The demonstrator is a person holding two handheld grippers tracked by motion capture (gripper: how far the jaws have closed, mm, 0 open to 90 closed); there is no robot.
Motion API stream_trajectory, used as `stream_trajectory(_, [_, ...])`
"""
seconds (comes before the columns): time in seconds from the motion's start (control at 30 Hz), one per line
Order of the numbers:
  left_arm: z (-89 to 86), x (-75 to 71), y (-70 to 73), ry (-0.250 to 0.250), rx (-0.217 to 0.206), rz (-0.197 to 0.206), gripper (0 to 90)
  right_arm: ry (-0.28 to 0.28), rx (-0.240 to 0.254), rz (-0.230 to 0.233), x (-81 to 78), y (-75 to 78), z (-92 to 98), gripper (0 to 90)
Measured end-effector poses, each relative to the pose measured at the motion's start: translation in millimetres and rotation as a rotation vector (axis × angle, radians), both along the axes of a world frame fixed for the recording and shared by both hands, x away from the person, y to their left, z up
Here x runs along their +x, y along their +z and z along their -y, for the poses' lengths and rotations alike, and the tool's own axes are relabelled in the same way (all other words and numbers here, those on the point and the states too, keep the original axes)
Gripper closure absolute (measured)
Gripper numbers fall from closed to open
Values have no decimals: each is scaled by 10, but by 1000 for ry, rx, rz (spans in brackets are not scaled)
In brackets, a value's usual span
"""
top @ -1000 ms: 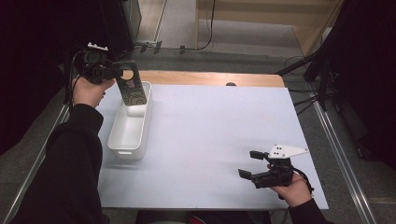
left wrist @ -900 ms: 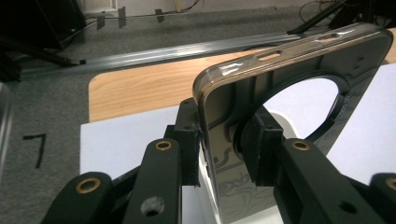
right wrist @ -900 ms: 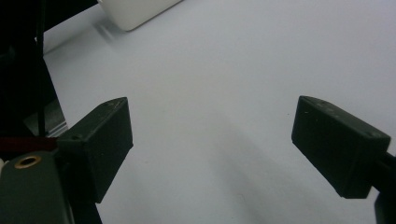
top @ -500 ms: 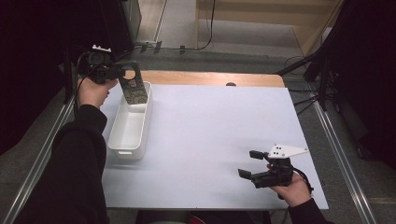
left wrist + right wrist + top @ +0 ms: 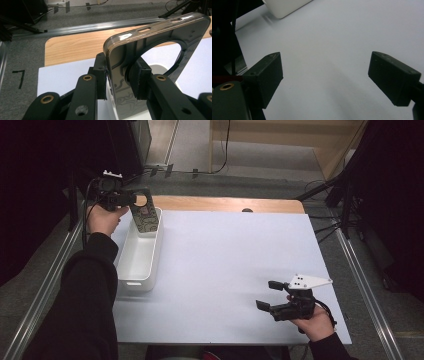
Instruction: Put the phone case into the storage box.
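Note:
A dark phone case [image 5: 145, 218] with a swirly pattern and a round cut-out hangs upright over the far end of a white bin [image 5: 134, 282] at the table's left. My left gripper [image 5: 134, 200] is shut on the case's upper part. In the left gripper view its pads [image 5: 101, 77] press both faces of the phone case [image 5: 117, 70], just below the round hole. My right gripper [image 5: 266, 294] rests at the near right of the white mat, open, with nothing between its fingers. In the right gripper view the right gripper [image 5: 324, 75] faces bare mat, with the bin's corner [image 5: 284, 6] far off.
A white mat [image 5: 230, 255] covers most of the table, with a strip of bare wood [image 5: 225, 204] at the back. A small dark knob [image 5: 246, 210] sits at the mat's far edge. Metal rails [image 5: 365, 290] run along both sides.
My left gripper has sunk a little with the phone case, nearer the bin's far end. The right gripper has stayed where it was.

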State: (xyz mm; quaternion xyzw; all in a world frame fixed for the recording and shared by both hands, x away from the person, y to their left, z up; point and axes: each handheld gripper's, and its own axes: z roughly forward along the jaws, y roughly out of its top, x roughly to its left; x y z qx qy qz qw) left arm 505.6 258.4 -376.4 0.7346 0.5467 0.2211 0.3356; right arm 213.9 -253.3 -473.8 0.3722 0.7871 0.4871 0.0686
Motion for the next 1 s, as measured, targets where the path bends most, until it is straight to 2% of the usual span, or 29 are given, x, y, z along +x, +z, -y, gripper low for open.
stream_trajectory(1.0, [121,104,-209,-9,26,-16,688,0,11,-7,14,-5,5,115])
